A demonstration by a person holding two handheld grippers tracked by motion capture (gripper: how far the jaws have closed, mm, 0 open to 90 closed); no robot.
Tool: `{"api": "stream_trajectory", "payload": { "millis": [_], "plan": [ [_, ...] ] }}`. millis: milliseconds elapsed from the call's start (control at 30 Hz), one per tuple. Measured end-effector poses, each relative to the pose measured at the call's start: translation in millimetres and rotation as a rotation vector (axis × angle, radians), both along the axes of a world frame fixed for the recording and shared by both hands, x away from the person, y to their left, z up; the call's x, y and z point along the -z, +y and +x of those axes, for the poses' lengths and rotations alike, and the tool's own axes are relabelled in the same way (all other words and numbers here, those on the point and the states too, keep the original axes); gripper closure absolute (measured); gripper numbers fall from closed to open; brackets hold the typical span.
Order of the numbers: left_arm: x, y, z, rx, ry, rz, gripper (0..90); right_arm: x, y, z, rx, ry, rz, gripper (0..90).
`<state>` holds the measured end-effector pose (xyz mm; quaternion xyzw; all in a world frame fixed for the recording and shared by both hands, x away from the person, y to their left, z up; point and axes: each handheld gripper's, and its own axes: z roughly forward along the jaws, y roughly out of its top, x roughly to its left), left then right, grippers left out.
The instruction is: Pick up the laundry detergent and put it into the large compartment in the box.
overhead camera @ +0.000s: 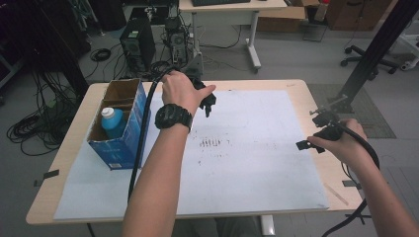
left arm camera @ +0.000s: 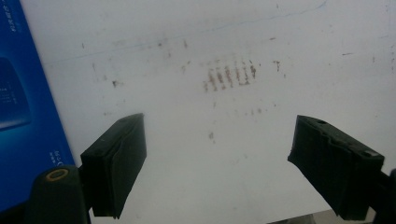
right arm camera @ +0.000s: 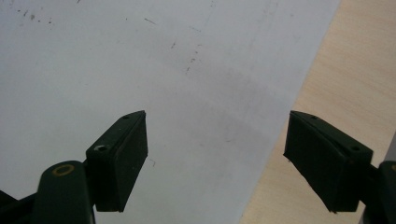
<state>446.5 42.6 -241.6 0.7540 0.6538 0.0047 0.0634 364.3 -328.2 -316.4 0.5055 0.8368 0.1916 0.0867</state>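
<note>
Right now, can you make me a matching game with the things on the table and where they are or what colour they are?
Things:
1. bottle
2. box
3. sheet
4. right hand-held gripper

Matches:
A. white, spread over the table
B. at the sheet's right edge, jaws open
C. standing inside the box
D. blue outside, at the table's left side

Pairs: 1-C, 2-D, 3-A, 4-B

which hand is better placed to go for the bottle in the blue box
Left. The left gripper hovers open just beside the blue box holding the bottle. The right gripper is open too, but sits at the table's far right edge.
</note>
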Motion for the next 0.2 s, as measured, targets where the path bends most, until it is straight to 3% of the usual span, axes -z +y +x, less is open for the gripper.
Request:
{"api": "stream_trajectory", "payload": {
  "millis": [200],
  "plan": [
    [0.9,-1.4,0.3,-0.001,0.001,0.005,18.7,0.1,-0.4,-0.6,-0.003,0.003,-0.003,21.4]
  ]
}}
